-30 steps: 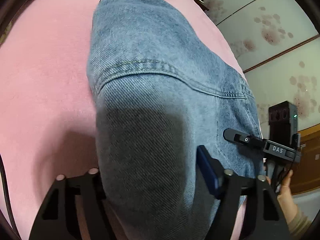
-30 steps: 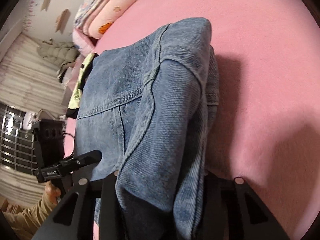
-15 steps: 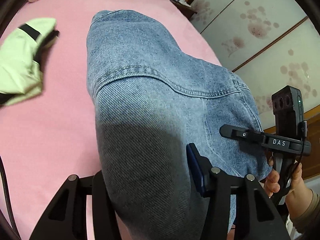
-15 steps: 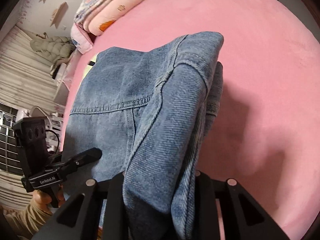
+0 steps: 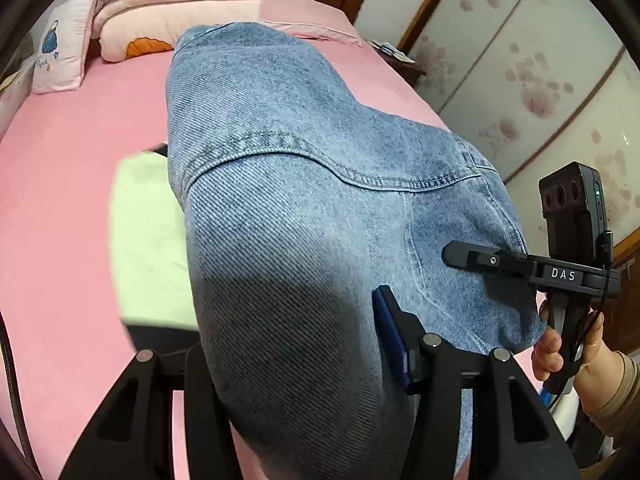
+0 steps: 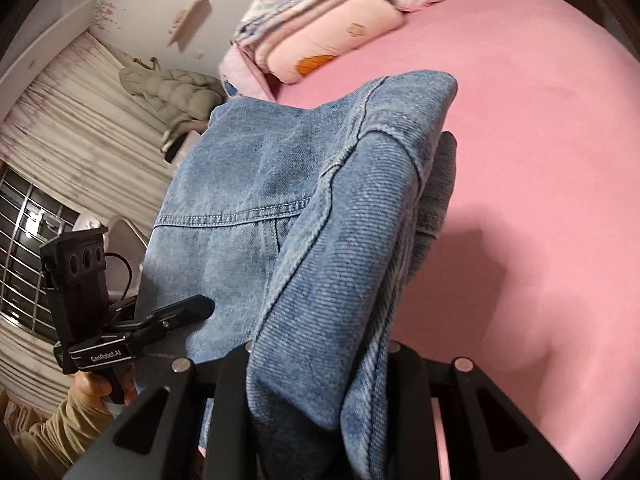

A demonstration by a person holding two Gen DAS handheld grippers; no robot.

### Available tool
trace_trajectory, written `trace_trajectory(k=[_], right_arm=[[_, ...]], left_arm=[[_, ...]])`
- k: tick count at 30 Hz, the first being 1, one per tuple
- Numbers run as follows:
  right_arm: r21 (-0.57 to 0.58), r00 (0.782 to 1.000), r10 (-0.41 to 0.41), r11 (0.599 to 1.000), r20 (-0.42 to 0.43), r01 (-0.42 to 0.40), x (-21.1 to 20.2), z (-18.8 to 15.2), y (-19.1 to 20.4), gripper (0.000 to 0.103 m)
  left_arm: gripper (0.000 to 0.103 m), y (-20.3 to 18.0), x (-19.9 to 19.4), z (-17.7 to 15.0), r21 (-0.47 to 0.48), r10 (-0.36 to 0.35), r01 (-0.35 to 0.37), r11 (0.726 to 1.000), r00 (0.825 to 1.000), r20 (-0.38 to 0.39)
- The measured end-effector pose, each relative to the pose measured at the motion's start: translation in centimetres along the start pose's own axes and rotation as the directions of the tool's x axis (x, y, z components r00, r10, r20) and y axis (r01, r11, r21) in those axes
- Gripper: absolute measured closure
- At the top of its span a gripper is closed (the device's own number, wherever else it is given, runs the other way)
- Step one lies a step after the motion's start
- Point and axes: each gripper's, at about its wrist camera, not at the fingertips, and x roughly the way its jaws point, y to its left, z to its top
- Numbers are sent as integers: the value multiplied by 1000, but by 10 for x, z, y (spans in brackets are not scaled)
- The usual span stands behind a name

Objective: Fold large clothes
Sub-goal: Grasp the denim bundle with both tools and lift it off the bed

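Left gripper [image 5: 296,364]: jaws clenched on a thick bunch of the denim jacket [image 5: 320,200], fabric fills the gap between them. Jacket is held up off the bed [image 5: 72,208], draped forward over the jaws, yoke seam running across it, far edge pointing toward the head of the bed. Pale green garment [image 5: 148,232] lies on the pink sheet below and left of the jacket, blurred. Folded quilts [image 5: 172,4] are stacked at the headboard, a pillow [image 5: 60,56] beside them.

Right gripper [image 6: 316,364]: jaws clenched on another bunch of the same jacket [image 6: 248,184], sleeve part folded over and hanging between them. Jacket spans between the two grippers; in the right wrist view the left gripper shows at the jacket's left edge, with the person's hand [image 6: 94,390] on its handle. Pink bed [image 6: 540,160] to the right of the jacket is bare, with the jacket's shadow on it. Curtain [image 6: 80,128] and window grille at far left.
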Motion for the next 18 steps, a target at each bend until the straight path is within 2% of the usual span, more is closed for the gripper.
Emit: trace_trajectory(k=[4,7,11,14,16,18], right_arm=[[-2,1000,3,1000,-3,-3,84,45,14,81],[5,1000,-6,1000,-13,6,134,64,10,81],[25,998,-39,999,-42,40,191,75,-9,81],[52,993,-77,995,-94,82,227,69,-27,80],[67,991,-84,994,-102,91,238,60,-37,79],[84,992,-65,994,-111,75,245,53,-46,76]], left_arm=[[51,72,26,30,-14,30,-30,999,1000,-7],[51,120,54,41,-39,31,-32,999,999,-5],[49,149,110,34,-50,58,-60,997,998,-38],[39,172,145,23,-62,61,-66,996,995,-79],[33,181,153,13,-69,50,-54,996,997,-54],[22,186,156,3,-51,67,-68,996,997,-29]])
